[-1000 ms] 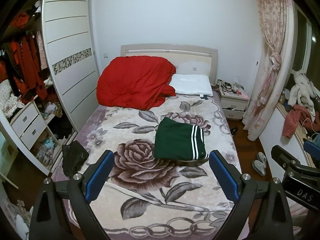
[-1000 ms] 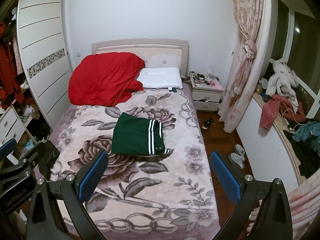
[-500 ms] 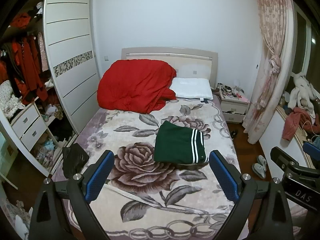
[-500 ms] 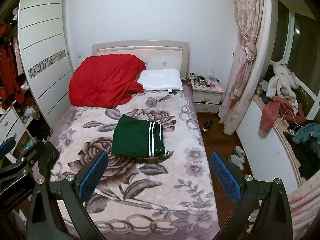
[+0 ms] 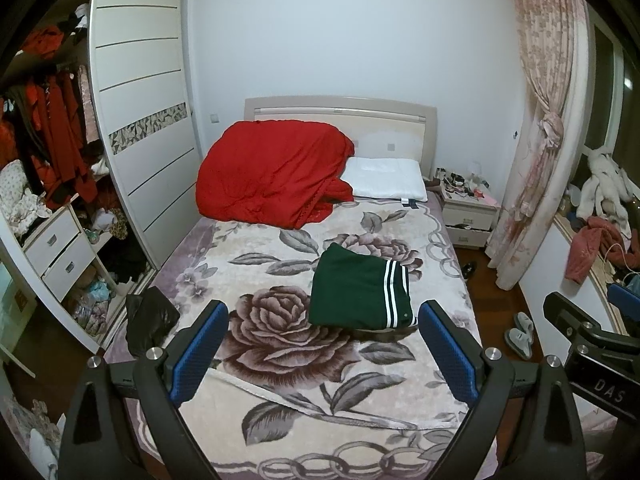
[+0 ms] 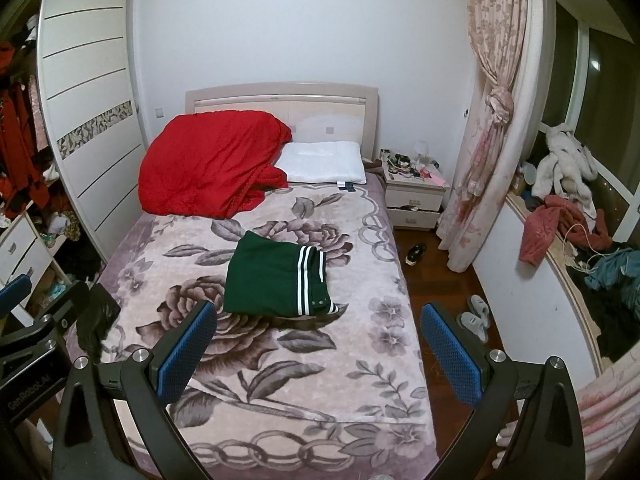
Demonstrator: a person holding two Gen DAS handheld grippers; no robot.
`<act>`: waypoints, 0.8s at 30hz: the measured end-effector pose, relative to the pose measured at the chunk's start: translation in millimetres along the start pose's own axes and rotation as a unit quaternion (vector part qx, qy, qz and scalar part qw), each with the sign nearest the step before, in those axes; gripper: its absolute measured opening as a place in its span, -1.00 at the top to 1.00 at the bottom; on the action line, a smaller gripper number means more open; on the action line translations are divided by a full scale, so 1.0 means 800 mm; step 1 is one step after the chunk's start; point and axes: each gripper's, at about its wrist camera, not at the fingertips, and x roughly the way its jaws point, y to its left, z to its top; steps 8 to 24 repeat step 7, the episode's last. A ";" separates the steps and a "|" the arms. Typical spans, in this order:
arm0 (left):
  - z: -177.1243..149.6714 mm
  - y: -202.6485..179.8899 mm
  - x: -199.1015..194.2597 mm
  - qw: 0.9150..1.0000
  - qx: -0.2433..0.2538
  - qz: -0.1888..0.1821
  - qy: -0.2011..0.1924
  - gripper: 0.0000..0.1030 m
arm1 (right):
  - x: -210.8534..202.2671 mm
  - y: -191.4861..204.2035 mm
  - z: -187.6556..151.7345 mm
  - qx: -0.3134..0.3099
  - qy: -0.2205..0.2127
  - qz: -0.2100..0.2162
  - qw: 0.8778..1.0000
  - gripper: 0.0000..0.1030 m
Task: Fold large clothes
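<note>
Since the earlier frames both views are being drawn slightly back and upward, so the bed (image 5: 280, 360) is being seen from a little farther off. The folded green garment (image 5: 360, 294) with white stripes is being left lying flat on the floral blanket, right of the bed's middle, well apart from both tools. The left hand-held gripper (image 5: 323, 354) is being held spread wide over the near end of the bed, gripping nothing. The right hand-held gripper (image 6: 318, 356) is likewise being kept spread and empty.
</note>
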 end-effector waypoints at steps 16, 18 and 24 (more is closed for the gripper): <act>0.002 0.002 -0.003 1.000 -0.006 -0.001 -0.003 -0.88 | -0.004 0.001 -0.007 0.003 0.000 0.000 1.000 -1.00; 0.002 0.002 -0.003 1.000 -0.006 -0.001 -0.003 -0.88 | -0.004 0.001 -0.007 0.003 0.000 0.000 1.000 -1.00; 0.002 0.002 -0.003 1.000 -0.006 -0.001 -0.003 -0.88 | -0.004 0.001 -0.007 0.003 0.000 0.000 1.000 -1.00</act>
